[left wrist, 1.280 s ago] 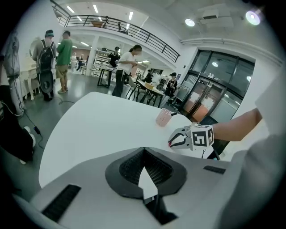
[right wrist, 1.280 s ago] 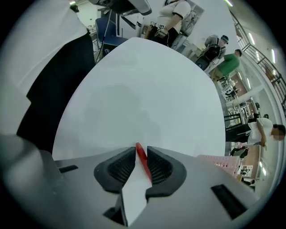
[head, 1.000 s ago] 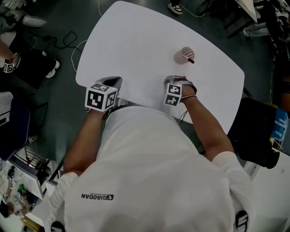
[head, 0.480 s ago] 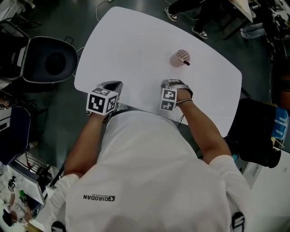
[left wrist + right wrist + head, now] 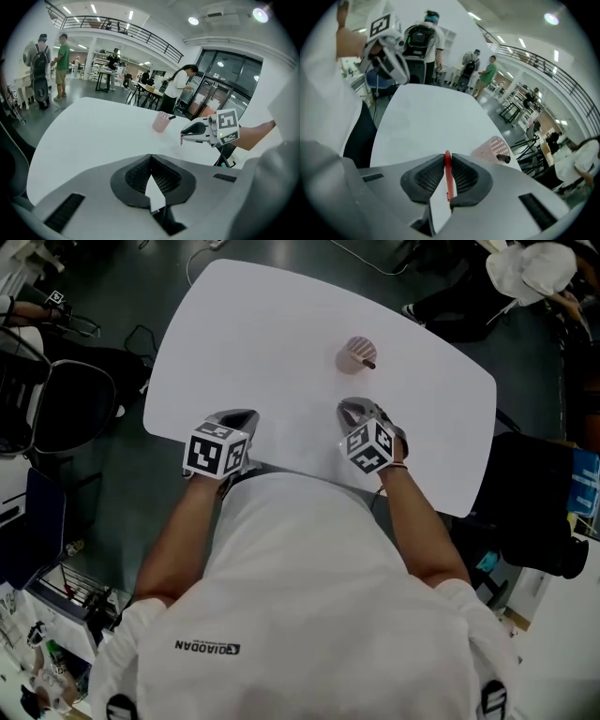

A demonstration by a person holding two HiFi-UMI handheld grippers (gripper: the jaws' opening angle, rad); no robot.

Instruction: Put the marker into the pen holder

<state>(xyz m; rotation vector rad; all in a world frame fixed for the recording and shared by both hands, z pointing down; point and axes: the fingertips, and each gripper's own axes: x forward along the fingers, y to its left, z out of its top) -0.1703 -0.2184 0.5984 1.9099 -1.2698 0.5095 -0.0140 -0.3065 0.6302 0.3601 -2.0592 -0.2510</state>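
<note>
A pink mesh pen holder stands on the white table, with a dark marker sticking out of it. My right gripper hovers just on the near side of the holder, shut on a red marker that lies along the jaws; the holder shows just right of its tips. My left gripper is over the table's near edge, shut with nothing in it. From the left gripper view the holder stands ahead, and the right gripper hangs right of it with its red tip down.
A black chair stands left of the table and a dark seat to its right. Cables lie on the dark floor beyond the far edge. People stand and sit further off in the hall.
My right gripper has rolled in the hand, its marker cube now tilted, while staying just short of the holder. The left gripper has barely moved. The head camera has shifted.
</note>
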